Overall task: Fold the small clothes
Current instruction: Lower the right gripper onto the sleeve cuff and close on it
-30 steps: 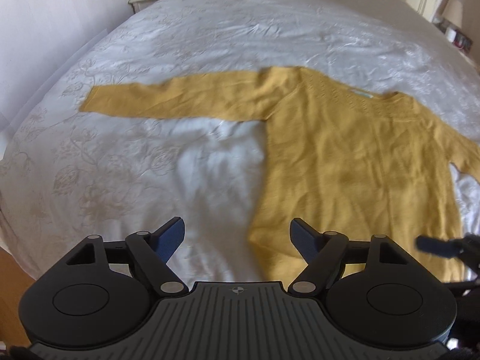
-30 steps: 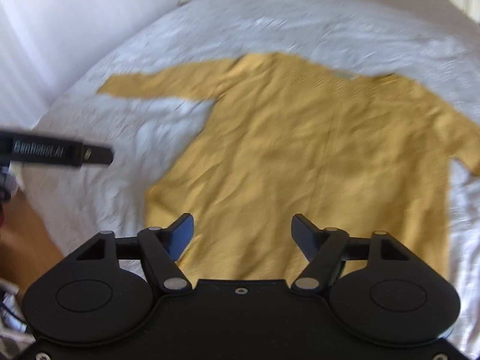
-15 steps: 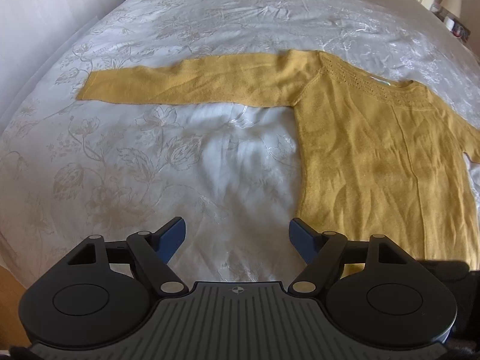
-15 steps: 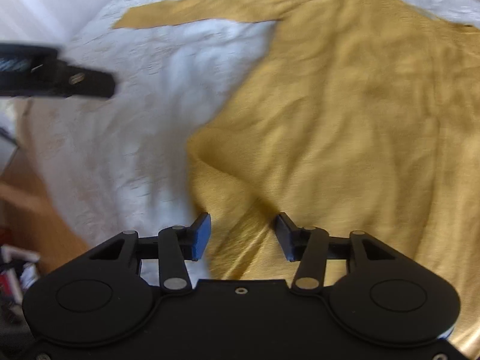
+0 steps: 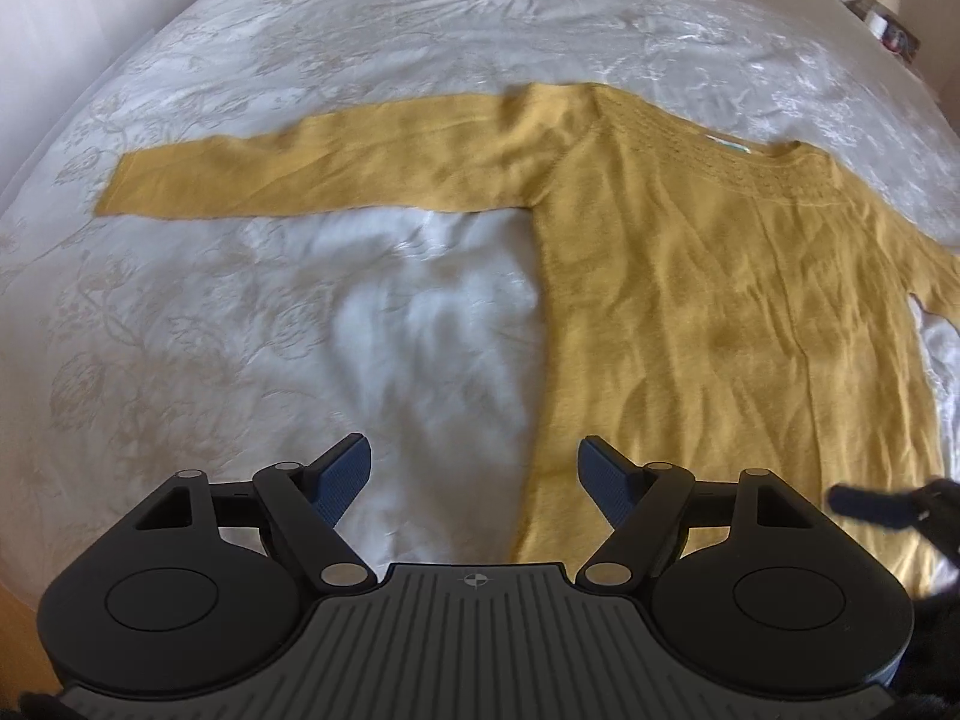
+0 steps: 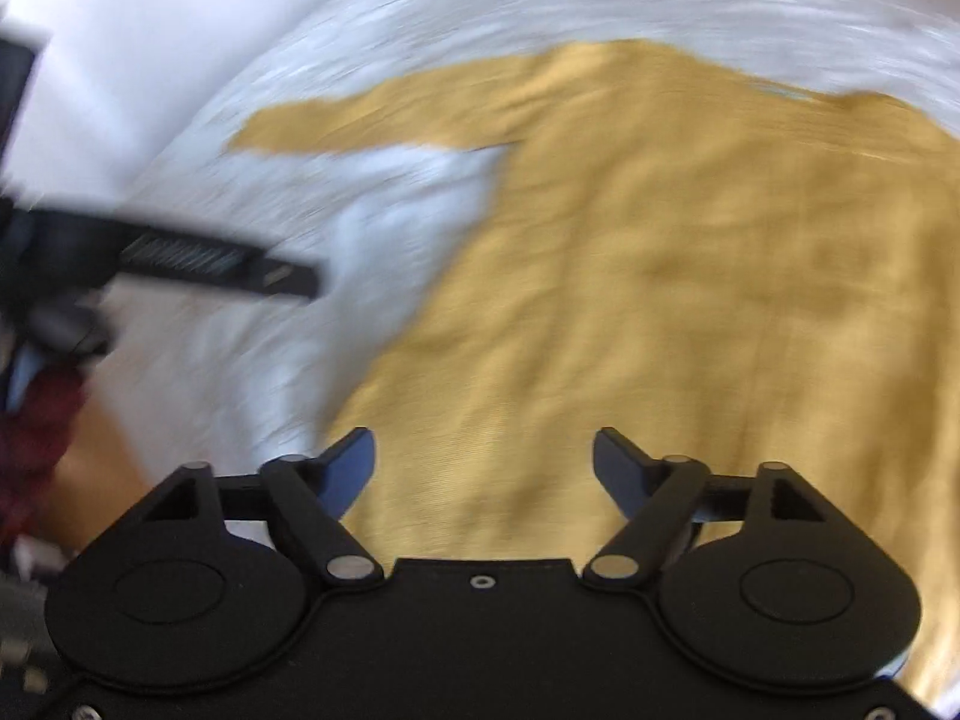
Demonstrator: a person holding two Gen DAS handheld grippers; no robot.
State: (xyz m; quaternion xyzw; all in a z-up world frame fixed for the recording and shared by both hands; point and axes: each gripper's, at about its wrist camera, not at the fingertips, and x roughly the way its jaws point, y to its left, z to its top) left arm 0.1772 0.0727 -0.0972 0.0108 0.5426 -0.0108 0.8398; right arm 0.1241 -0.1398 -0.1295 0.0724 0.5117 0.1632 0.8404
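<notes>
Bed [image 5: 420,48] in white floral bedspread, mustard sweater [image 5: 690,312] spread flat on it

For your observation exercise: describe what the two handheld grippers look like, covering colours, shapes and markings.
Both are black. Each has two round discs, linked lever arms with silver pivot pins, and blue ribbed pads on the fingers. The left gripper has a grey ribbed body with a crosshair mark; the right gripper has a plain black one.

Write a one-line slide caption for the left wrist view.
Open left gripper above a yellow sweater spread flat on a white bedspread.
</notes>
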